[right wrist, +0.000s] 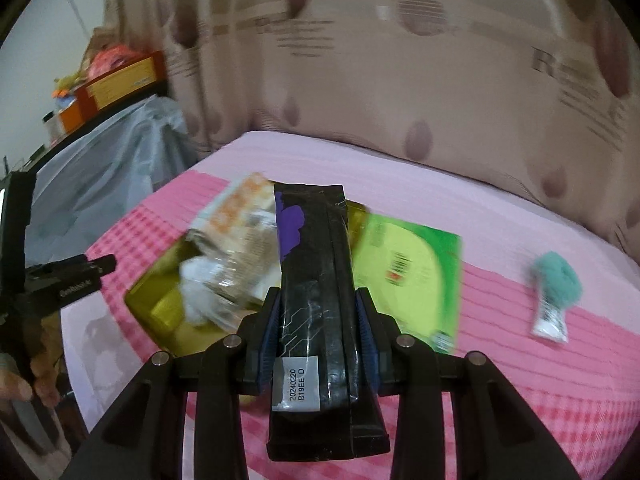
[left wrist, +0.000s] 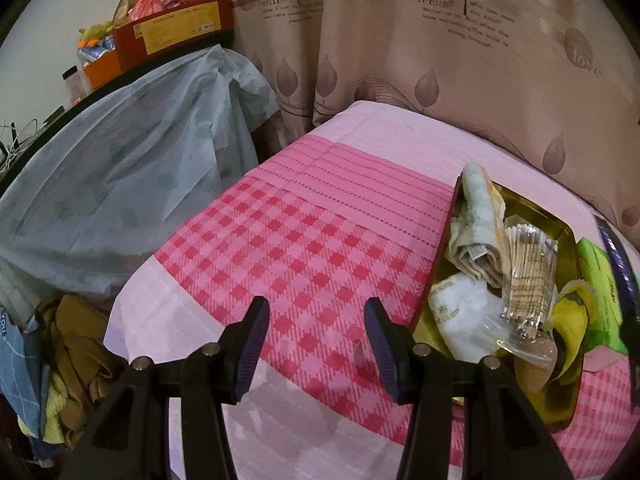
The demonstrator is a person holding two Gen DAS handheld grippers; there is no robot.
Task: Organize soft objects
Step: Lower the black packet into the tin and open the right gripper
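- My right tongs point(right wrist: 316, 316) are clamped on a long black packet point(right wrist: 316, 264) with a purple patch, both pads pressing its sides; it sticks out far past the tips and back under the tool (a white date label shows near the pads).
- The packet hangs above the gold tin point(right wrist: 160, 304), over its right edge and the green pouch point(right wrist: 412, 276) lying just beside that edge.
- My left tongs point(left wrist: 316, 336) stand apart with nothing between them, over bare pink checked cloth point(left wrist: 288, 240) just left of the tin's near-left edge.
- In the tin point(left wrist: 560, 400): a rolled towel point(left wrist: 476, 236), a clear bag of sticks point(left wrist: 528, 276), a white packet point(left wrist: 460, 312), yellow cloth point(left wrist: 572, 316).
- A teal puff with a white tag point(right wrist: 554, 292) lies well apart on the right, open cloth all round it.
- Far edge of the bed meets the curtain point(left wrist: 440, 60); the left edge drops beside a plastic-draped shelf point(left wrist: 120, 168).
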